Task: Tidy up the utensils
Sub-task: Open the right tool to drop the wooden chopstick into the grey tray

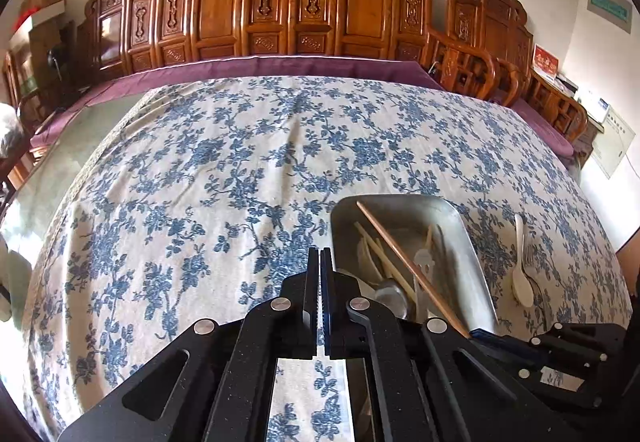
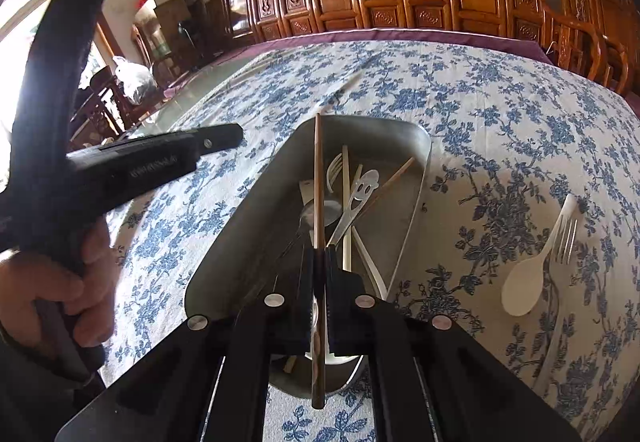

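My right gripper point(image 2: 320, 256) is clamped on a brown chopstick point(image 2: 318, 177) over the metal tray point(image 2: 416, 169) of utensils; my left gripper point(image 1: 319, 256) is closed, empty, beside it on the table point(image 1: 200, 181).

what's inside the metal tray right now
The tray holds loose chopsticks, a fork, a smiley-face utensil and a metal spoon. Its near end is hidden behind the right gripper.

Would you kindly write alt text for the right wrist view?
The right gripper holds a wooden chopstick in shut jaws above a metal tray of mixed utensils on a blue floral tablecloth. A white spoon and fork lie to the right; the left gripper is at left.
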